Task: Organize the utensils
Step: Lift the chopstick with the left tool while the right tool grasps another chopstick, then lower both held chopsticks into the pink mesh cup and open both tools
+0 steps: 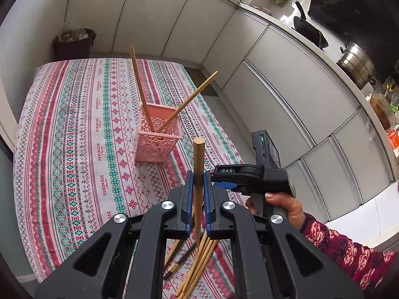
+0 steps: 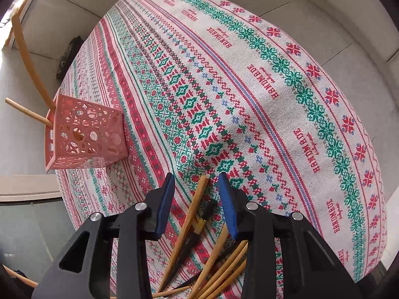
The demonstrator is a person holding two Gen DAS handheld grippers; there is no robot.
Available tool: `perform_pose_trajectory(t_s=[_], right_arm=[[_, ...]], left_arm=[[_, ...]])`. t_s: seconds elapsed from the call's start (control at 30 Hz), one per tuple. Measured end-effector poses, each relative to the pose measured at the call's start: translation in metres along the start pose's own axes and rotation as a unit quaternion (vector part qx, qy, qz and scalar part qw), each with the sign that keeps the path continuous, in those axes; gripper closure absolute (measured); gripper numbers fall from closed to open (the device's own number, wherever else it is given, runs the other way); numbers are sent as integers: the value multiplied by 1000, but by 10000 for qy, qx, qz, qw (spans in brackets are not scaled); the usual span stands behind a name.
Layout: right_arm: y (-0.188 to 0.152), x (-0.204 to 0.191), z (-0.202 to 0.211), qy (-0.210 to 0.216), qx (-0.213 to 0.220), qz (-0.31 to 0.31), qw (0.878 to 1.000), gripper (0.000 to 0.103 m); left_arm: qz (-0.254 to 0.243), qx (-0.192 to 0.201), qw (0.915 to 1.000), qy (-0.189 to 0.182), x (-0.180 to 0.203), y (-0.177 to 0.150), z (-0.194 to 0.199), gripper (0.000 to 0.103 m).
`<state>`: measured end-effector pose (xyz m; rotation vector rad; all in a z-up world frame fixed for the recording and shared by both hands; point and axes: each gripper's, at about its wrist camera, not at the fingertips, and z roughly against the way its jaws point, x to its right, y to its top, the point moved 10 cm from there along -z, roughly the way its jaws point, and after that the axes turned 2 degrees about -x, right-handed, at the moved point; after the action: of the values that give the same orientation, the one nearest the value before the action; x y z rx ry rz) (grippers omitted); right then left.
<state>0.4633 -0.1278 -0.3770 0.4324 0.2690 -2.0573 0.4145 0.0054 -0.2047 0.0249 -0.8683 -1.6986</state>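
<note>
My left gripper (image 1: 198, 177) is shut on a wooden chopstick (image 1: 198, 157), which stands nearly upright above the patterned tablecloth (image 1: 74, 149). Beyond it stands a pink perforated holder (image 1: 158, 137) with two wooden chopsticks (image 1: 139, 82) leaning out of it. A pile of chopsticks (image 1: 197, 261) lies below my left jaws. In the right wrist view my right gripper (image 2: 197, 182) hangs over that pile (image 2: 219, 261). A wooden chopstick (image 2: 197, 204) and a black one (image 2: 204, 214) lie between its blue pads, which do not touch them. The holder (image 2: 84, 129) sits to the left.
A dark waste bin (image 1: 74, 42) stands past the table's far end. White cabinets run along the right, with a steel pot (image 1: 356, 62) and a black wok (image 1: 309, 28) on the counter. A hand (image 1: 281, 204) in a patterned sleeve holds the right gripper's handle.
</note>
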Motion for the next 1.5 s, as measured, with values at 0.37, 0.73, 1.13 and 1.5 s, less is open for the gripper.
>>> perform_pose_trajectory(t_s=[0.37, 0.73, 1.13, 1.5], right_arm=[[1, -25, -14, 181, 336, -31, 9993, 94], [-30, -53, 87, 431, 1587, 953, 9818, 94], [-37, -55, 191, 680, 2389, 1380, 9588, 95], [6, -80, 288, 1046, 3095, 1529, 9327, 95]], left_arm=[[14, 183, 9998, 44, 6, 3, 24, 96], [-366, 768, 9964, -19, 40, 12, 87, 96], [-531, 2042, 9764, 463, 76, 87, 166, 96], [-441, 2189, 9647, 1396, 53, 150, 109, 96]])
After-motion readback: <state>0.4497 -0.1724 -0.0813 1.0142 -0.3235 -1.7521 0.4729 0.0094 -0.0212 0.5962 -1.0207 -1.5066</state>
